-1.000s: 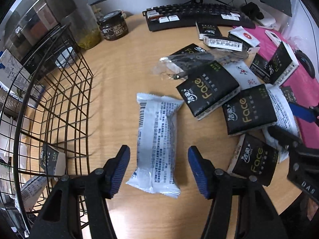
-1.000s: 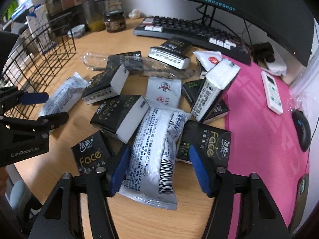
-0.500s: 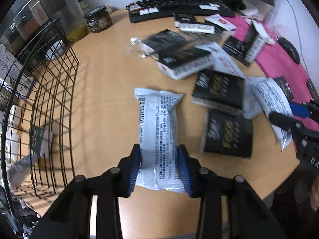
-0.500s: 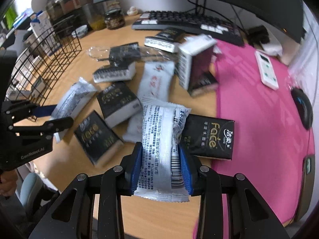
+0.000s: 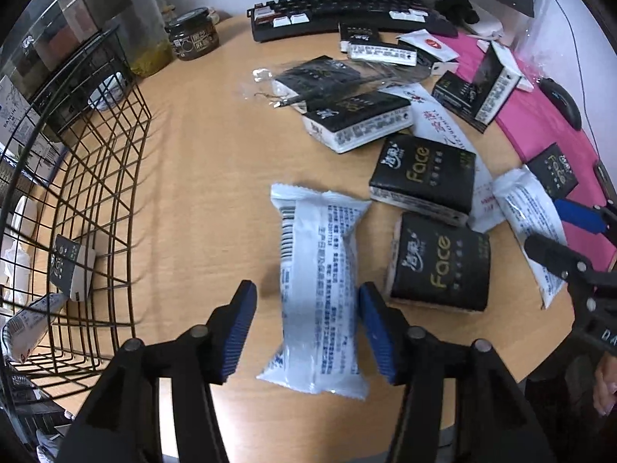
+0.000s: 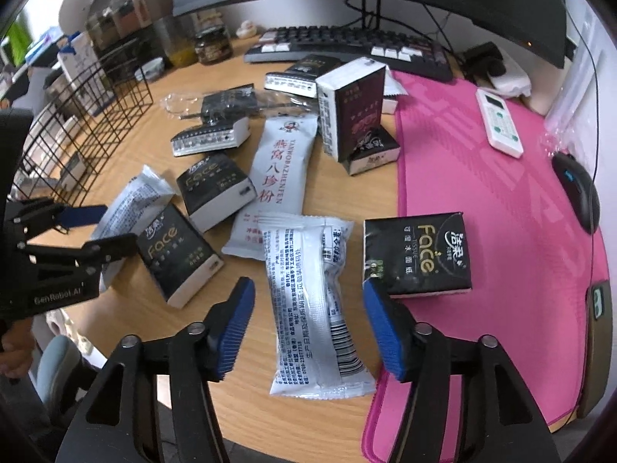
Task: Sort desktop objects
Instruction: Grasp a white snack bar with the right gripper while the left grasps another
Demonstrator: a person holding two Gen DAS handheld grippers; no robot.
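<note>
Left tongs (image 5: 304, 332): just reopened, straddling white printed foil sachet (image 5: 318, 289), unclamped. Right tongs (image 6: 308, 328): likewise around second silver-white sachet (image 6: 316, 308). Both released; basket sorting pending.

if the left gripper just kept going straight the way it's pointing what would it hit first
Most likely the white snack packet lying between the open pads of the left gripper, whose jaws have just been opening. Beneath it is the wooden desk.
</note>
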